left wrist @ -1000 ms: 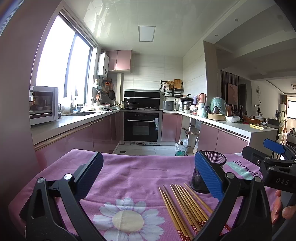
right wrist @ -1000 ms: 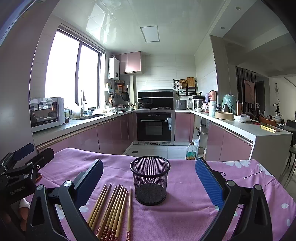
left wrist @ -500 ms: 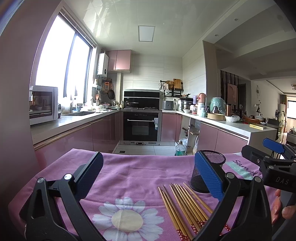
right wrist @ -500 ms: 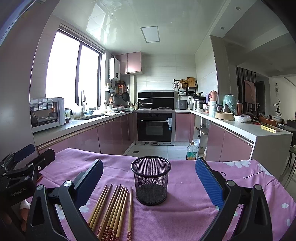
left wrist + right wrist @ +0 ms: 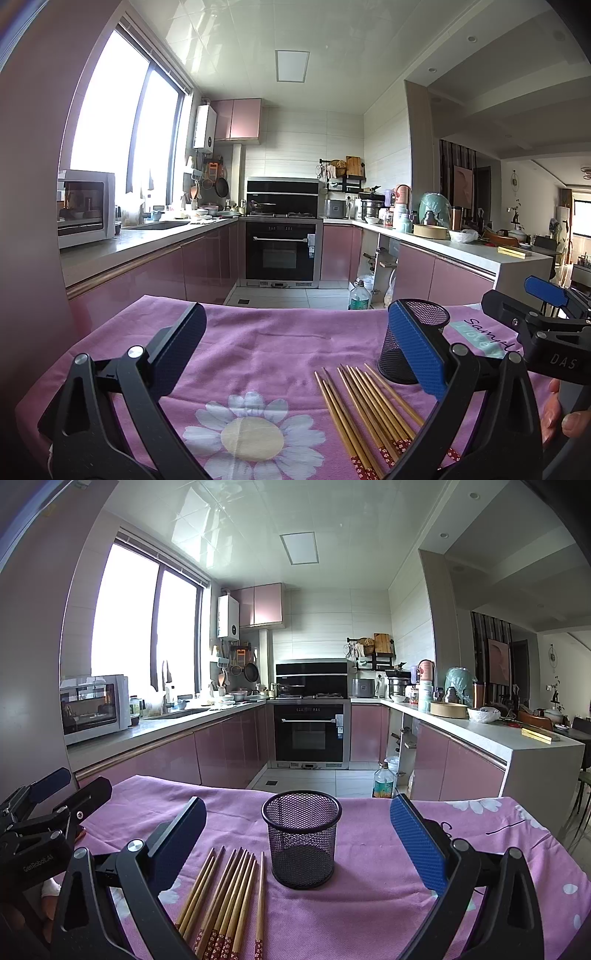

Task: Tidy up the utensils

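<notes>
Several wooden chopsticks (image 5: 365, 406) (image 5: 225, 893) with red patterned ends lie side by side on the pink flowered tablecloth (image 5: 258, 354) (image 5: 369, 904). A black mesh cup (image 5: 301, 843) (image 5: 402, 350) stands upright and looks empty, just right of the chopsticks. My left gripper (image 5: 295, 354) is open above the cloth, the chopsticks low between its fingers toward the right one. My right gripper (image 5: 297, 842) is open, with the mesh cup framed between its fingers further ahead. Each gripper shows at the edge of the other's view: the right gripper (image 5: 539, 325), the left gripper (image 5: 44, 812).
The table's far edge (image 5: 295, 794) drops to a kitchen floor with a green bottle (image 5: 384, 781). Pink cabinets, an oven (image 5: 310, 734) and counters ring the room behind. A person's fingers (image 5: 561, 413) hold the right gripper's handle.
Both views have barely shifted; the right gripper has drifted slightly upward and back. Chopsticks and cup have not moved.
</notes>
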A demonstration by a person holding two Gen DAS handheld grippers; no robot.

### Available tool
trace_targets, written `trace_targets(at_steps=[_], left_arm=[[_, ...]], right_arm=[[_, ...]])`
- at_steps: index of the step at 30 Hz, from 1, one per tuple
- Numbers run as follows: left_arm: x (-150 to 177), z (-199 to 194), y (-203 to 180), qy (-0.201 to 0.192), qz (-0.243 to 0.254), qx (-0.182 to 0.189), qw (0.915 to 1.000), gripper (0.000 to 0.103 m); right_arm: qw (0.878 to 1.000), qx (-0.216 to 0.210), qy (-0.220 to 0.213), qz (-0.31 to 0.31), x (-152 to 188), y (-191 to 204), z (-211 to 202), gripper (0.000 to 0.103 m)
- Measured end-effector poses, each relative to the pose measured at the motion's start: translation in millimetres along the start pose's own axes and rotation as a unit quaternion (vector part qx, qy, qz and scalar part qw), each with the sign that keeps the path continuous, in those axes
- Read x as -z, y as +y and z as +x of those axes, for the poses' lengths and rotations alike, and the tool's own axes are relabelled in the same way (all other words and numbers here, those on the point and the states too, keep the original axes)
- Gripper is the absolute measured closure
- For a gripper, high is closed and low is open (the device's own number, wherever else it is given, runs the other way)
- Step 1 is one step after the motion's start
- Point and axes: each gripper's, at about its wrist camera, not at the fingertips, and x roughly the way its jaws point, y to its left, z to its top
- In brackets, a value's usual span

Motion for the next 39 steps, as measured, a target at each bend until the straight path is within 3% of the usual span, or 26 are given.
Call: trace_targets(at_steps=[39], left_arm=[[-2.1, -1.1, 0.0, 0.005, 0.001, -0.002, 1.0, 0.006]], right_arm=[[1.0, -0.002, 0.006, 0.008, 2.5, -1.4, 3.4, 0.007]])
